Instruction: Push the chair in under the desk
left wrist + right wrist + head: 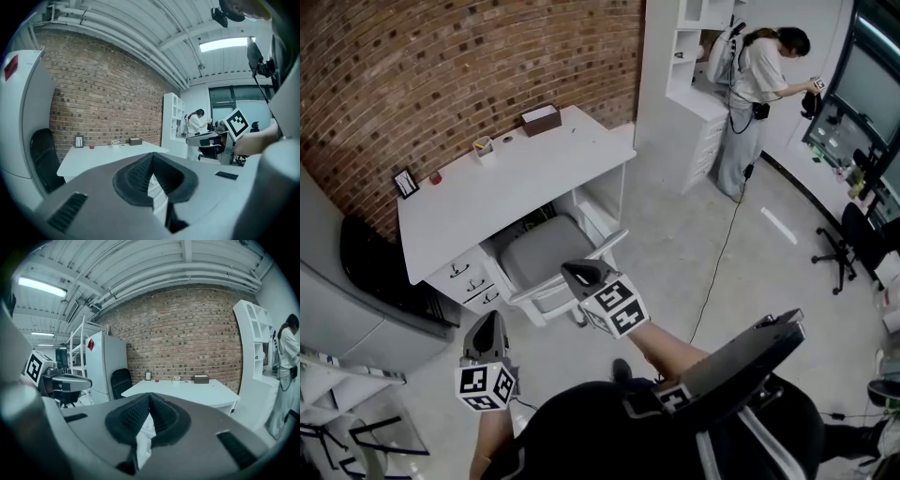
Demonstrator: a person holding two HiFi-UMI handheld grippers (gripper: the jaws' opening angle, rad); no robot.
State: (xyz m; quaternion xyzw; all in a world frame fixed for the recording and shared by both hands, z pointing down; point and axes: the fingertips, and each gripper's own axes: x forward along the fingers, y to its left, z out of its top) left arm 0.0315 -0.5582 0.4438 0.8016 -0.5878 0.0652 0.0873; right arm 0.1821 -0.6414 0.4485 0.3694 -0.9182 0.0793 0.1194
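Grey chair (546, 253), white desk (516, 178)

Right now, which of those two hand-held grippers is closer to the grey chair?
The right. From the head view, the right gripper sits over the near edge of the chair; the left gripper hangs further back, off its left corner.

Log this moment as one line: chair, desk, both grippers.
chair: partly under desk | left gripper: shut, empty | right gripper: shut, empty

Open floor (703, 258) before the desk (520, 173), chair (539, 251) in its kneehole, drawers (469, 278) just beside
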